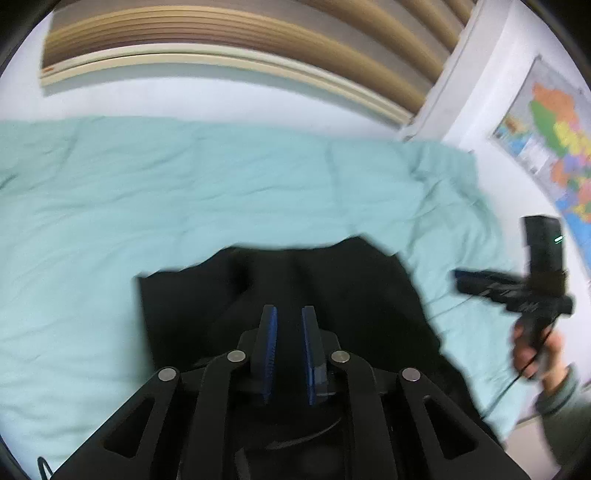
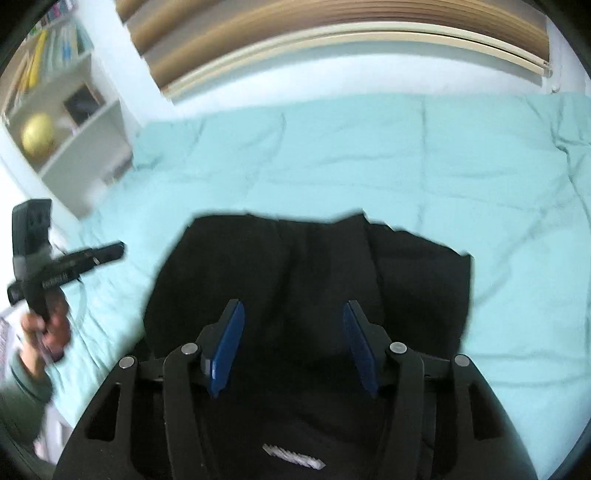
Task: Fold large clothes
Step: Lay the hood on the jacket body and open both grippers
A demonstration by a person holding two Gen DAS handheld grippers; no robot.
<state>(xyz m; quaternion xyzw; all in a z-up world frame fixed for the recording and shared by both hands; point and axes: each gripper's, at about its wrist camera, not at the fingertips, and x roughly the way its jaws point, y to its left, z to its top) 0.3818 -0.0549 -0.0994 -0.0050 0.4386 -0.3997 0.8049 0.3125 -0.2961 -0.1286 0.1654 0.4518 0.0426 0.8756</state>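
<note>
A black garment (image 1: 351,295) (image 2: 406,277) lies spread on the teal bed cover (image 1: 184,184) (image 2: 369,147), its far edge bumpy with a lengthwise fold ridge. My left gripper (image 1: 290,314) hovers over its near part, blue pads a narrow slit apart with no cloth seen between them. From the right wrist view the left gripper (image 2: 118,251) sits left of the garment, with nothing hanging from it. My right gripper (image 2: 293,306) stands open wide above the cloth and holds nothing. It also shows at the right edge of the left wrist view (image 1: 458,280), off the garment. A small white label (image 2: 293,456) shows low down.
Slatted blinds (image 1: 258,33) hang behind the bed. A white shelf unit with a yellow ball (image 2: 37,134) stands at the bed's left side; a coloured map (image 1: 554,147) hangs on the right wall. A person's hands (image 1: 532,350) (image 2: 44,332) hold the grippers.
</note>
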